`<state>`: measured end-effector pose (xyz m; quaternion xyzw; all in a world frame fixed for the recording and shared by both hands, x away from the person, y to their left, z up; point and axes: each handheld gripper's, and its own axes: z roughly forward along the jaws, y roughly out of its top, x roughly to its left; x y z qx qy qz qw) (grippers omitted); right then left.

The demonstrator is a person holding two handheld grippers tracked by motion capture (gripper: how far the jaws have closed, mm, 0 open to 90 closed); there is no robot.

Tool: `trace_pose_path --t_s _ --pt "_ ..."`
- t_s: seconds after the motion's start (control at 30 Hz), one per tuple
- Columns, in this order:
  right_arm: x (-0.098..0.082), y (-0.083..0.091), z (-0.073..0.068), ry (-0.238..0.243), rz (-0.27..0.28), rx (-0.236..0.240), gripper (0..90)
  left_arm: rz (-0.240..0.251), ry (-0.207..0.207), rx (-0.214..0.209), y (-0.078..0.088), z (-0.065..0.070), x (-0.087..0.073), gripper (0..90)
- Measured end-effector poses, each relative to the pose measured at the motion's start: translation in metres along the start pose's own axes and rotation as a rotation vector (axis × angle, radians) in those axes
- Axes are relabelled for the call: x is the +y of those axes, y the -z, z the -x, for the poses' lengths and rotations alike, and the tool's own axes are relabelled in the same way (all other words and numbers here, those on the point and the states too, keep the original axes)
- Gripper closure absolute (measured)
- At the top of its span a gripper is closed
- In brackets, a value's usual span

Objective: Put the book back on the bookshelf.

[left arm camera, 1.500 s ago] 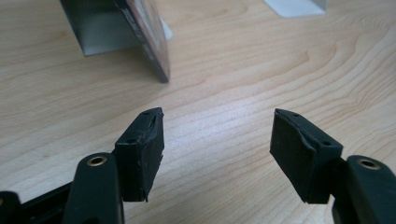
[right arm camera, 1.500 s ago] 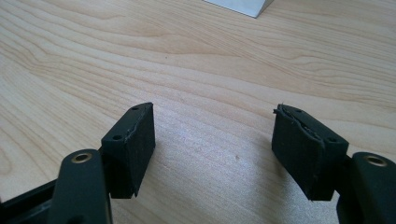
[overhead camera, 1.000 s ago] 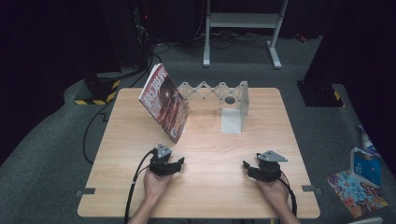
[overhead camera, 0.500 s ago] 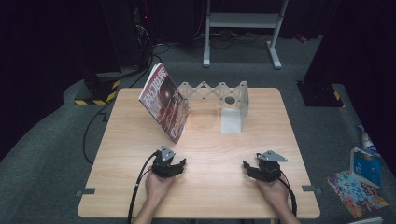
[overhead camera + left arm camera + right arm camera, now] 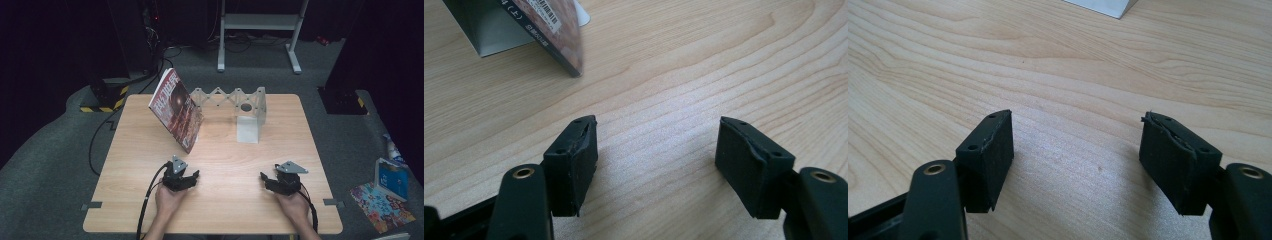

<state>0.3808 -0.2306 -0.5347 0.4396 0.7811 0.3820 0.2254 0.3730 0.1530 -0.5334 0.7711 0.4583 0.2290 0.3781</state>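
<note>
A book with a dark red cover [image 5: 176, 109] leans tilted against a white folding rack [image 5: 227, 96] at the back of the wooden table [image 5: 215, 150]; its lower corner [image 5: 559, 35] appears in the left gripper view. My left gripper [image 5: 186, 179] rests low over the table near the front left, open, with only bare wood between its jaws [image 5: 656, 150]. Near the front right, my right gripper [image 5: 272, 181] also stands open over bare wood [image 5: 1077, 150]. A hand holds each gripper from the near edge.
A white block [image 5: 248, 129] stands in front of the rack's right end; its corner [image 5: 1100, 7] appears in the right gripper view. Black cables trail from both grippers over the near edge. Beyond the table lie grey carpet, a white stand and coloured items at the right.
</note>
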Motion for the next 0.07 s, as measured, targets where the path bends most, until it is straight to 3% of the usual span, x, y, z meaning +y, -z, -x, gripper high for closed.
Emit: trace_pose_path --t_s 0.07 --pt "-0.0001 0.0000 0.0000 0.001 0.000 0.000 30.0 0.000 0.002 0.003 0.0000 0.0001 0.0000 33.5"
